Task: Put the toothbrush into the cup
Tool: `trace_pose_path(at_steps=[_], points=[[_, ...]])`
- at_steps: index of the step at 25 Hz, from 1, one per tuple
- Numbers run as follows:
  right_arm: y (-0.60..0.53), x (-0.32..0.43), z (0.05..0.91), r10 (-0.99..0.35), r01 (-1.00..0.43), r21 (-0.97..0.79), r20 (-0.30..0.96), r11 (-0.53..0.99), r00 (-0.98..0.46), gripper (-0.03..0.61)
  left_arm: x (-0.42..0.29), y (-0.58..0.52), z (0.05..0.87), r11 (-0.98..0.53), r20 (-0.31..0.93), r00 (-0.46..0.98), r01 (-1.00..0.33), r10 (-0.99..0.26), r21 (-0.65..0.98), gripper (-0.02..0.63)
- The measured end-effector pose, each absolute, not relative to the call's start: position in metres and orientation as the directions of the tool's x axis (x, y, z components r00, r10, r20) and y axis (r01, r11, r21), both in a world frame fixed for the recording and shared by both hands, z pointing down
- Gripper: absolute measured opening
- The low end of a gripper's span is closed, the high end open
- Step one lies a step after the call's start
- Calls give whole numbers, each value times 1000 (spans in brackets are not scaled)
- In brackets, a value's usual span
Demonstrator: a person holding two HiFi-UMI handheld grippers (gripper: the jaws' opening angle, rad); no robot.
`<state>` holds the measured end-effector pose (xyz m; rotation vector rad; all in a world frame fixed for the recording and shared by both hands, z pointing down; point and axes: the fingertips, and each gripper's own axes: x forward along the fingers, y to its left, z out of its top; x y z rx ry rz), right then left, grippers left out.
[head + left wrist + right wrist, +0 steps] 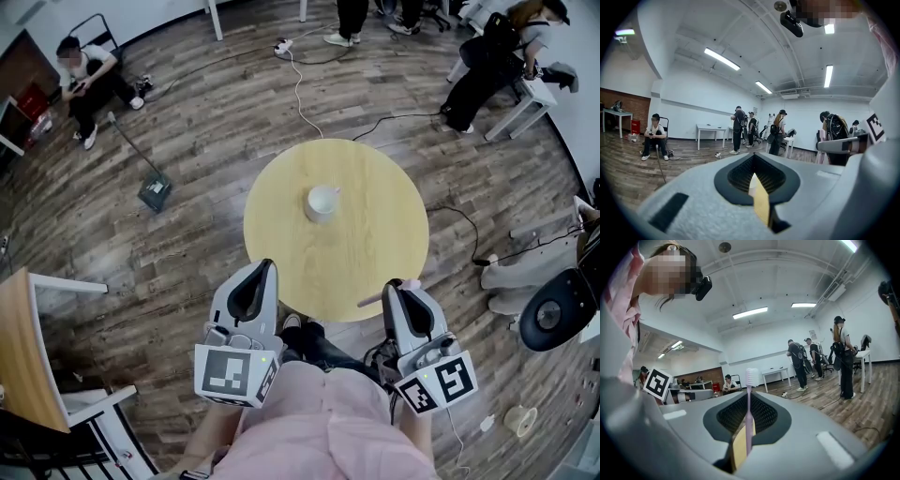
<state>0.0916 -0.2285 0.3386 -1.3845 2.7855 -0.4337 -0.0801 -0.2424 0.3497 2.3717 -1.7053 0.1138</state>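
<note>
Task at an early stage: right gripper (401, 285) fingers clamp the toothbrush (749, 404) at the table (375, 239) near edge, well apart from the brushless cup (322, 202) mid-table; left gripper (266, 266) fingers closed on nothing; carry and insertion outstanding.

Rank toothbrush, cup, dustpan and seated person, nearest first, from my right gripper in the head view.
1. Toothbrush, held in the right gripper.
2. Cup, centre of the table.
3. Dustpan, floor at left.
4. Seated person, far upper left.
</note>
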Motion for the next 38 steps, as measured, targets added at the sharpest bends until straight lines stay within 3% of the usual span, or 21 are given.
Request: trace_pose_path(at_steps=[15,38], points=[[-253,118,349,-742,-741,-239,105,627,-662,26,-44,-254,350,-268,172,283,-957,-944,108,3],[-298,90,346,-719,-714,-234,75,660,-691,25,-41,-293,377,-322,243,336,-942,-910,97,3]])
